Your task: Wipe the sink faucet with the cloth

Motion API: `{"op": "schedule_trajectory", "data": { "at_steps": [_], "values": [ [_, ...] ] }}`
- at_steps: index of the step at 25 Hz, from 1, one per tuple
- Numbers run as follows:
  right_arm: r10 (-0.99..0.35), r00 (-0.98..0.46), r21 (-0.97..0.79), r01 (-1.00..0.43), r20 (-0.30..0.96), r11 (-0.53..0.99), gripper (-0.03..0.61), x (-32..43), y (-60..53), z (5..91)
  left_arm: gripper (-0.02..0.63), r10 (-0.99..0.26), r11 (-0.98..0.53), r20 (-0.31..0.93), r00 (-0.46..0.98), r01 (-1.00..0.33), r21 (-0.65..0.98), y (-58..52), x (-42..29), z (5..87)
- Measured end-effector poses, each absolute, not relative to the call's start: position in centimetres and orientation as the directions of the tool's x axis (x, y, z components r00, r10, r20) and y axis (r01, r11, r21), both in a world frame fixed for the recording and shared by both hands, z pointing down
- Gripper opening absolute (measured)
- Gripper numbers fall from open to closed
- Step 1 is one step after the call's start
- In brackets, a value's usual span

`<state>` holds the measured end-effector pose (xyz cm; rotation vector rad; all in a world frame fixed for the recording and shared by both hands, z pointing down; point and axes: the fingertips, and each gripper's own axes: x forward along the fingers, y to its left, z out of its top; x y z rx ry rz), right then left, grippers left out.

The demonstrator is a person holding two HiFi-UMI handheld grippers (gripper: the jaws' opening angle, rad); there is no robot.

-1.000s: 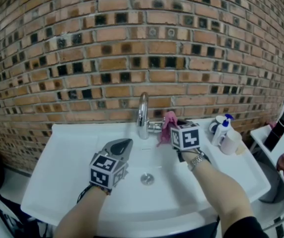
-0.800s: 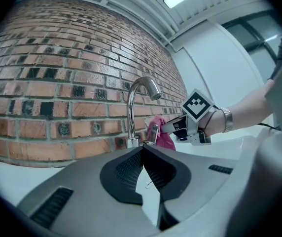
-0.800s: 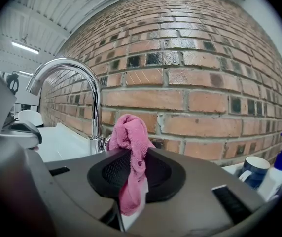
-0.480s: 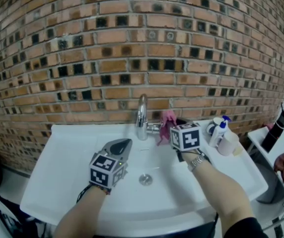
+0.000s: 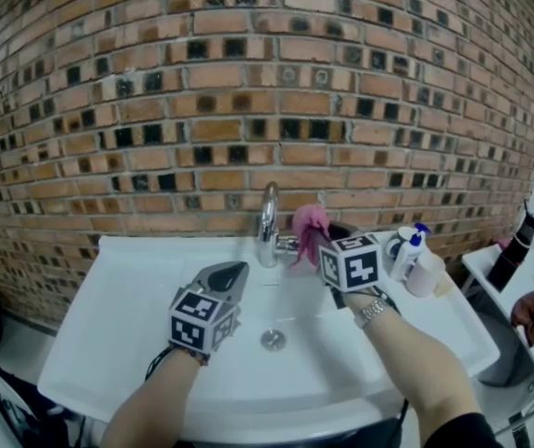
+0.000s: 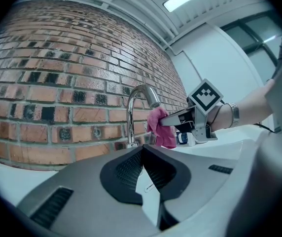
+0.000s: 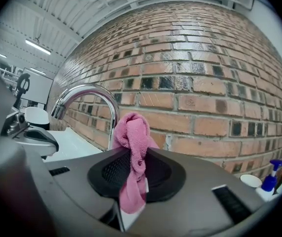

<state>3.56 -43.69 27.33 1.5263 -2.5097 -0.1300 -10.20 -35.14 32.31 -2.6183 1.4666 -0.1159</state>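
A chrome gooseneck faucet (image 5: 267, 222) rises at the back rim of the white sink (image 5: 136, 343); it also shows in the left gripper view (image 6: 133, 110) and the right gripper view (image 7: 89, 100). My right gripper (image 5: 318, 241) is shut on a pink cloth (image 5: 306, 227), bunched just right of the faucet's neck (image 7: 131, 152). Whether the cloth touches the metal I cannot tell. My left gripper (image 5: 232, 273) hovers over the basin, shut and empty, pointing level toward the faucet.
A round drain (image 5: 274, 340) lies in the basin's middle. White bottles and a blue-topped sprayer (image 5: 414, 248) stand on the sink's right corner. A brick wall (image 5: 248, 91) runs close behind the faucet. A dark bottle (image 5: 512, 250) stands on a side table at far right.
My right gripper has lifted the pink cloth upward beside the faucet, from near the base toward mid-neck. The left gripper has stayed where it was.
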Motion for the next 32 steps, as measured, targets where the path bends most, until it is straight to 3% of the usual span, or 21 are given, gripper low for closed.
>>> {"op": "schedule_trajectory", "data": {
  "at_steps": [24,27,32],
  "values": [
    [-0.737,-0.669,0.171,-0.719,0.094,0.674,0.072,-0.7,-33.6,26.8,0.013,-0.768,-0.629,-0.049,0.639,-0.766,-0.129,-33.8,-9.5,31.0],
    [-0.703,-0.703,0.168,-0.685,0.103,0.709,0.072,-1.0,-32.4,27.1,0.128,-0.713,-0.692,-0.044,0.7,-0.712,-0.118,-32.6,-8.4,30.4],
    [-0.631,-0.767,0.175,-0.61,0.114,0.773,0.072,-1.7,-30.5,27.4,0.229,-0.607,-0.787,-0.051,0.793,-0.609,-0.096,-29.7,-6.8,30.0]
  ]
}}
